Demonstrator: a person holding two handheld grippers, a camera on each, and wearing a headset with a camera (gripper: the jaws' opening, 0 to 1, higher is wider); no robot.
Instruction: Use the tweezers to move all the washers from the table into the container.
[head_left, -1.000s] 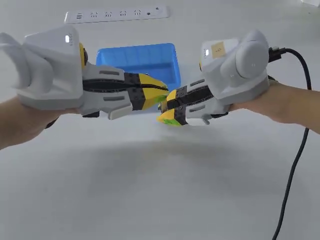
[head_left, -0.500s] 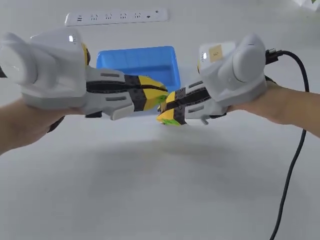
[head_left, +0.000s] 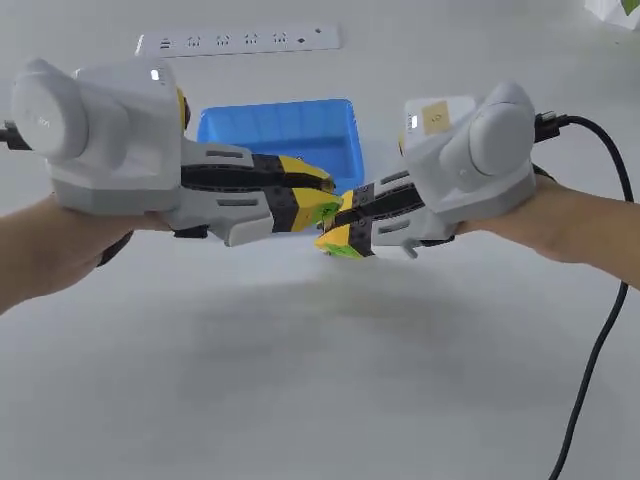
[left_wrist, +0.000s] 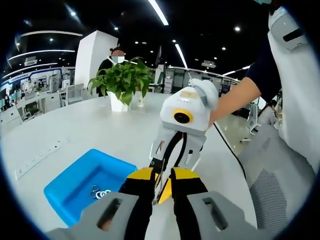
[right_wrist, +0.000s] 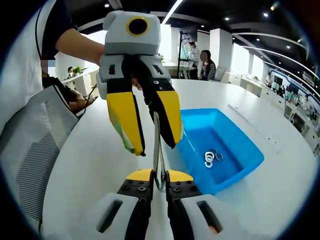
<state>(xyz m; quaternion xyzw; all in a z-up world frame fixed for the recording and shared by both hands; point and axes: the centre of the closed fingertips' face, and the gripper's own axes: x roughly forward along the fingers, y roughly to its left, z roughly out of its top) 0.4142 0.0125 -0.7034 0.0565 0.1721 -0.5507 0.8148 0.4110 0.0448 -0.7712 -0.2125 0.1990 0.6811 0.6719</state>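
Meeting tip to tip just in front of the blue container (head_left: 285, 125) in the head view, the left gripper (head_left: 328, 198) and right gripper (head_left: 336, 224) could, I judge, twist the tweezers (right_wrist: 157, 150) askew if either hand rolls. In the left gripper view its own jaws stand narrowly parted, and washers (left_wrist: 100, 192) lie in the container. In the right gripper view the right jaws pinch the tweezers, whose stem runs up between the left's parted jaws; I cannot tell whether they touch.

White table (head_left: 300, 380), blue container (head_left: 290, 130) resting on it, white power strip (head_left: 240, 41) beyond
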